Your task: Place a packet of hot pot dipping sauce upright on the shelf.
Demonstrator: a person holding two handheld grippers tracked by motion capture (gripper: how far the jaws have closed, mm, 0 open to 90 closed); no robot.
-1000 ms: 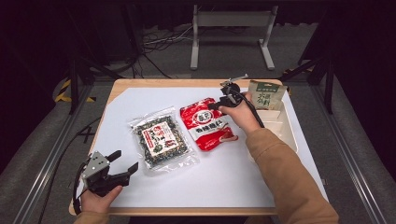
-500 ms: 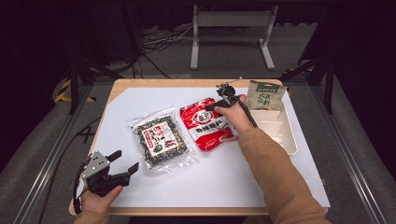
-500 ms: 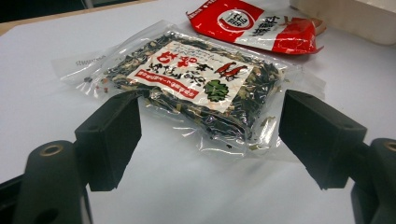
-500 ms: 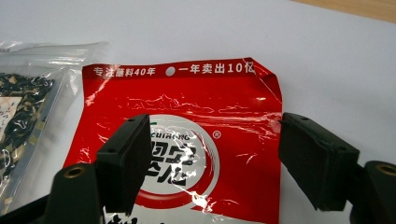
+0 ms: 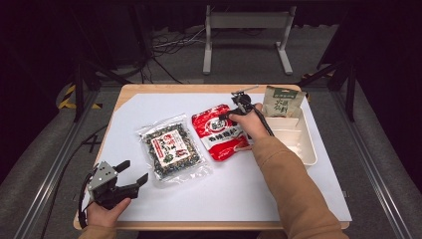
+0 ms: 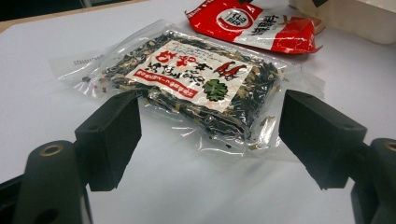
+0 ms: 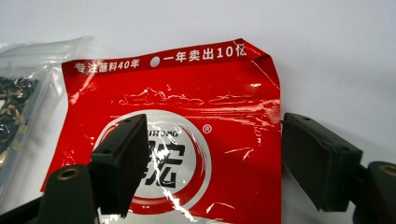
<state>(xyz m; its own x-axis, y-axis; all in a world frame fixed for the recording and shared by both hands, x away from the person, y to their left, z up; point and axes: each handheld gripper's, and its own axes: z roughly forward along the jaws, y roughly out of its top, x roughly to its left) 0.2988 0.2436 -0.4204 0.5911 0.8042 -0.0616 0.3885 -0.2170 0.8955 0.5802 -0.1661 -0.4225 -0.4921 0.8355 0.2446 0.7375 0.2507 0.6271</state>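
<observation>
A red snack packet (image 5: 219, 134) lies flat mid-table, with a clear packet of dark dried mix (image 5: 171, 149) to its left. My right gripper (image 5: 226, 115) hovers low over the red packet's far end. In the right gripper view its jaws (image 7: 210, 158) are open: one is over the red packet (image 7: 187, 107), the other is past the packet's right edge. My left gripper (image 5: 134, 172) rests open at the table's near left corner. In the left gripper view it (image 6: 205, 135) faces the clear packet (image 6: 196, 88) with nothing between its jaws, and the red packet (image 6: 254, 25) lies beyond.
A white tray (image 5: 298, 139) sits at the table's right side, with a green and beige packet (image 5: 282, 102) propped at its far end. A white sheet (image 5: 239, 194) covers the wooden tabletop. Dark floor, cables and a metal stand lie behind.
My right hand has moved left and down from beside the tray onto the far end of the red packet. The left gripper has kept still.
</observation>
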